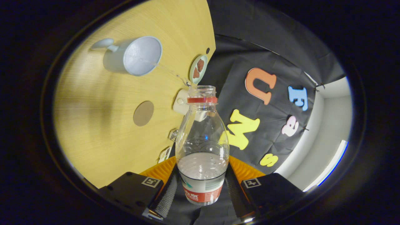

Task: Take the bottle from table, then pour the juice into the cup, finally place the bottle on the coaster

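Note:
A clear plastic bottle [202, 137] with a red neck ring and no cap sits between my fingers, its labelled base pressed from both sides. My gripper [202, 192] is shut on it. Pale liquid fills the bottle's lower part near the fingers. The whole scene is tilted, so the wooden table [103, 140] stands at a slant beyond the bottle. A pale cup [137, 56] with a handle lies beyond the bottle's mouth, its opening facing me. A thin thread of liquid [165, 70] runs from the mouth to the cup. A round brown coaster [143, 113] lies between cup and fingers.
A small dish [197, 69] with brown pieces sits near the table's edge beyond the bottle mouth. A white block [180, 101] lies just behind the bottle's neck. Two small items [172, 135] rest along the table's edge by the bottle's side.

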{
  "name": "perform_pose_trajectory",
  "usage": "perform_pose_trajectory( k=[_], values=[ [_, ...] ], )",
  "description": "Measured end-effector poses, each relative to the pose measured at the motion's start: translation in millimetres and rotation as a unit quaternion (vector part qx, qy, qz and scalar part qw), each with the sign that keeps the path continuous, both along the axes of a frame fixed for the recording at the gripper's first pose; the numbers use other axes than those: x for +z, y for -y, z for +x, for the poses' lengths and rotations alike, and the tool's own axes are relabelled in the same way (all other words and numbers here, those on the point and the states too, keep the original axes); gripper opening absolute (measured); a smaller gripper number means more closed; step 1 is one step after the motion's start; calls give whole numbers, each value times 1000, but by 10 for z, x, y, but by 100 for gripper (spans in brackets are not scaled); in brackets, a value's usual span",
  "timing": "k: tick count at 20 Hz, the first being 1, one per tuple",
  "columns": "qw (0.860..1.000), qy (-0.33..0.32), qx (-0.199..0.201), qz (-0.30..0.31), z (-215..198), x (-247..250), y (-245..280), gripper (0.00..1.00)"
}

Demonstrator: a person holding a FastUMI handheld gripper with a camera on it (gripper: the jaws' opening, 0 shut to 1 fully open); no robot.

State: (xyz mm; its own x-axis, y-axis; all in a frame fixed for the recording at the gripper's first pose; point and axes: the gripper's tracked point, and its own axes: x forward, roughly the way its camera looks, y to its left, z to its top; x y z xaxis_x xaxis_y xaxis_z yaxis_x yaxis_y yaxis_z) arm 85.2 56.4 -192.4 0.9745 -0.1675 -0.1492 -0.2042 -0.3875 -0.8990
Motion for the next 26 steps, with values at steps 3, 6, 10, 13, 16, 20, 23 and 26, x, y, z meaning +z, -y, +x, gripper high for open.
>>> perform_pose_trajectory(
  k=[3, 6, 10, 13, 16, 20, 23, 26],
  values=[
    [1000, 3, 3, -12, -3, 37, -13, 81],
    [999, 15, 21, -21, 22, 136, -79, 81],
    [999, 19, 24, -34, 55, 135, -86, 81],
    [998, 29, 36, -43, 46, 192, -139, 81],
    [998, 34, 40, -45, 35, 243, -172, 81],
    [997, 36, 36, -51, 31, 311, -157, 81],
    [997, 36, 38, -64, 17, 390, -188, 81],
    [996, 40, 36, -76, 5, 484, -195, 81]
  ],
)
